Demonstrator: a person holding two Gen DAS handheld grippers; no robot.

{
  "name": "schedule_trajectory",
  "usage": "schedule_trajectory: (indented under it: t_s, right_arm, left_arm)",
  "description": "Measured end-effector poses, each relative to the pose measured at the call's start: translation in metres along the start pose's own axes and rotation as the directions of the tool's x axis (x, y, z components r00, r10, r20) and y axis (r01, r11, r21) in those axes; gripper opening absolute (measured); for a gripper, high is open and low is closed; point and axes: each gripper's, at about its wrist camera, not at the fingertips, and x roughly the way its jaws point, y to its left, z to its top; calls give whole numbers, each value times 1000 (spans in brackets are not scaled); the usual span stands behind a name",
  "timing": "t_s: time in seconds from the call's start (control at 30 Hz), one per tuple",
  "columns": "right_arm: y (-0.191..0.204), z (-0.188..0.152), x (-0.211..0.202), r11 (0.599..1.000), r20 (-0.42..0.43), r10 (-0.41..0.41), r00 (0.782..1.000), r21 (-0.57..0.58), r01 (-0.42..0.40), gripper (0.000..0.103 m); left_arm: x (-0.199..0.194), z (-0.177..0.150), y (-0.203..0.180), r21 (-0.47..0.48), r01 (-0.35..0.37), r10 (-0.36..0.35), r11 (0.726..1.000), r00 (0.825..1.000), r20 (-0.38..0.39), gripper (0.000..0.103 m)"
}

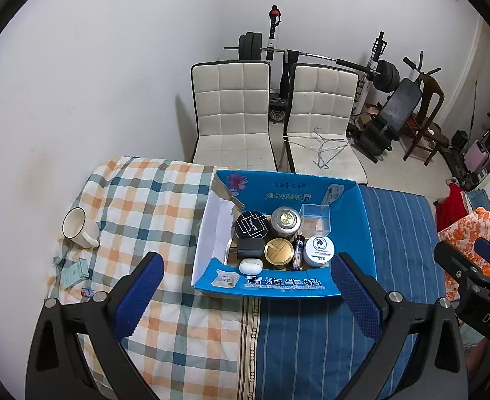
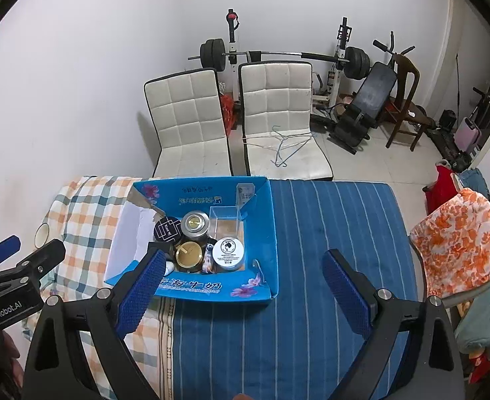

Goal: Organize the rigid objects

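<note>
Both tools wide and empty, left tool and right tool hovering above the bed; box mostly packed, cup out on the plaid sheet, so I reckon I grab that next, reaching left

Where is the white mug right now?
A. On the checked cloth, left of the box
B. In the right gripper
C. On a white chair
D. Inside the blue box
A: the mug lies on its side on the checked cloth, left of the blue box.
</note>
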Motion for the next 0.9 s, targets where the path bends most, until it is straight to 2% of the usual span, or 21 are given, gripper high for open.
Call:
schedule_trajectory:
  t_s: [0.9]
  right_arm:
    - [2, -6, -10, 1000, 14, -12, 1000, -25, 12, 97]
  left_arm:
    - [-3, -2, 0, 2, -13, 13, 1000, 1000, 11, 103]
